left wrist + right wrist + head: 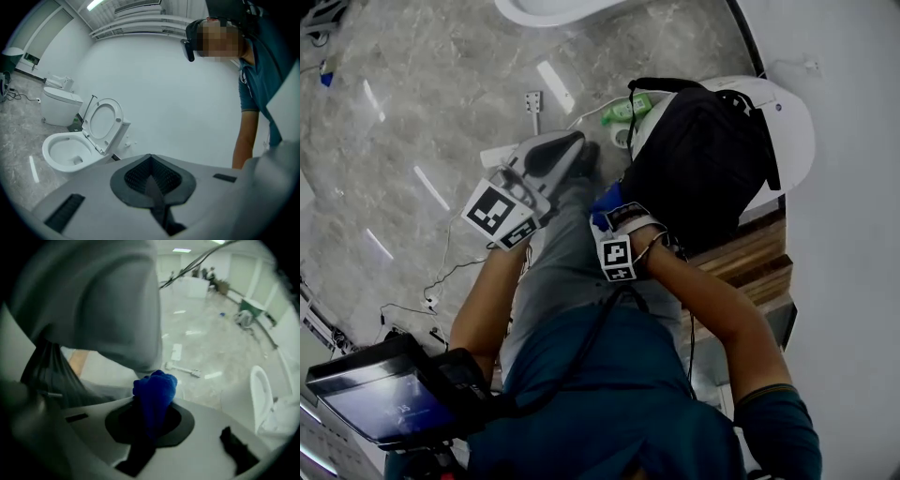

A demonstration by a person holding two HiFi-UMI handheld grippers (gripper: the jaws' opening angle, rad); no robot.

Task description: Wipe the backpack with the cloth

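The black backpack [703,159] lies on a closed white toilet lid [792,117] at the right of the head view. Just left of the backpack is my right gripper [607,208], pointing steeply down and shut on a bunched blue cloth [604,200]. In the right gripper view the blue cloth [154,392] sticks up out of the right gripper [151,416], with dark backpack fabric [51,376] at the left. My left gripper [570,146] hovers over the person's grey trouser leg, apart from the backpack. In its own view the left gripper [151,174] is shut with nothing in it.
A wooden step [755,267] sits below the backpack. A green bottle [623,108] and cables lie on the marble floor [441,112]. Another toilet with a raised seat [101,122] stands ahead of the left gripper. A tablet screen [380,394] is at lower left.
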